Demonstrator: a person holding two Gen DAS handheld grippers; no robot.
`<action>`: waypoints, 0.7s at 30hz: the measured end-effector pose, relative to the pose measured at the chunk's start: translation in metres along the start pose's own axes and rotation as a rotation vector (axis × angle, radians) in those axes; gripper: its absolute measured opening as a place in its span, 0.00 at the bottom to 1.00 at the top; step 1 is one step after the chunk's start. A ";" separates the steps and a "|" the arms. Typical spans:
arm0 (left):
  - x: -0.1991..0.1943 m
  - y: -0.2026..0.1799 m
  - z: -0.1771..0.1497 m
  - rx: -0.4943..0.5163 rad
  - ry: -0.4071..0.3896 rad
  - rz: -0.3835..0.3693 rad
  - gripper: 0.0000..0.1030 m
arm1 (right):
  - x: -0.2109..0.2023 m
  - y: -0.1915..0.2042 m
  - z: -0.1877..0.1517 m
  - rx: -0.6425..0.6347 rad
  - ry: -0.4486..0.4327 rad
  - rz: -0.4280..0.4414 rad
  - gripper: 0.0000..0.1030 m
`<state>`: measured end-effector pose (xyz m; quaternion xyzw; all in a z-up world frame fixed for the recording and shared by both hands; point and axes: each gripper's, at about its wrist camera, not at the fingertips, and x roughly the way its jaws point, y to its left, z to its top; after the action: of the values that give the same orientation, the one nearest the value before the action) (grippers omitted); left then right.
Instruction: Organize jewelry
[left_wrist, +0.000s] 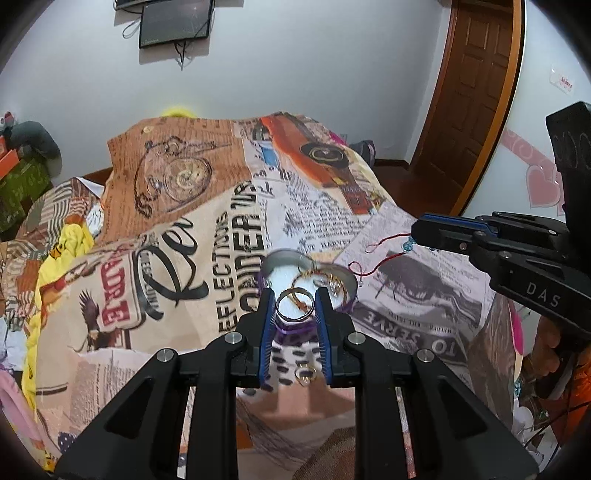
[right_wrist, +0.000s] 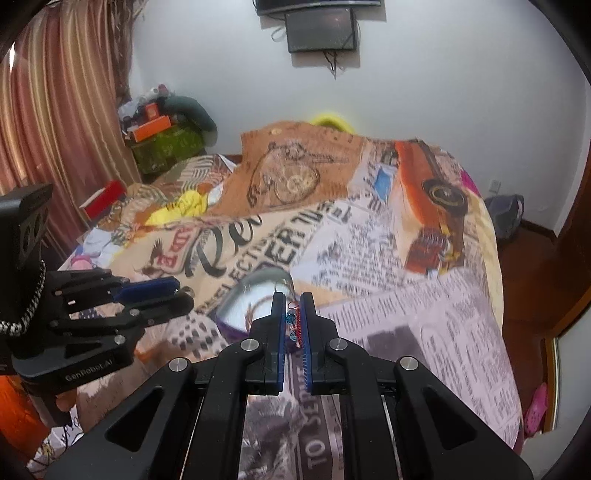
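Note:
My left gripper (left_wrist: 294, 296) is shut on a plain metal ring (left_wrist: 295, 292), held upright between its blue pads above a round open box (left_wrist: 280, 254) with a white inside. Gold chains and other pieces (left_wrist: 328, 282) lie in that box. A second gold ring (left_wrist: 306, 373) rests on the spotted cloth below. My right gripper (right_wrist: 293, 297) is shut on a red string bracelet with blue beads (right_wrist: 293, 323). In the left wrist view the right gripper (left_wrist: 416, 232) hangs at the right, with the red string (left_wrist: 384, 254) dangling from it. The left gripper (right_wrist: 177, 291) shows at the left of the right wrist view.
Everything lies on a bed under a newspaper-print cover (left_wrist: 229, 229). Yellow clothing (left_wrist: 74, 236) is bunched at its left side, boxes (right_wrist: 166, 144) are stacked by the curtain, a brown door (left_wrist: 476, 88) stands at the right, and a screen (right_wrist: 321, 29) hangs on the wall.

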<state>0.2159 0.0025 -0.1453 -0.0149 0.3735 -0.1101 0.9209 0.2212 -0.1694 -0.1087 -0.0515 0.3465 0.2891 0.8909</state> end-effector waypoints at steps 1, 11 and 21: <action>0.000 0.000 0.002 0.001 -0.004 0.001 0.20 | 0.000 0.001 0.003 -0.005 -0.010 0.003 0.06; 0.014 0.008 0.011 -0.002 -0.007 0.010 0.20 | 0.020 0.010 0.023 -0.013 -0.026 0.039 0.06; 0.050 0.013 0.008 -0.010 0.061 -0.008 0.20 | 0.070 0.009 0.016 0.011 0.083 0.092 0.06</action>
<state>0.2583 0.0045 -0.1752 -0.0176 0.4019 -0.1125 0.9086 0.2670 -0.1237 -0.1412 -0.0427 0.3867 0.3254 0.8618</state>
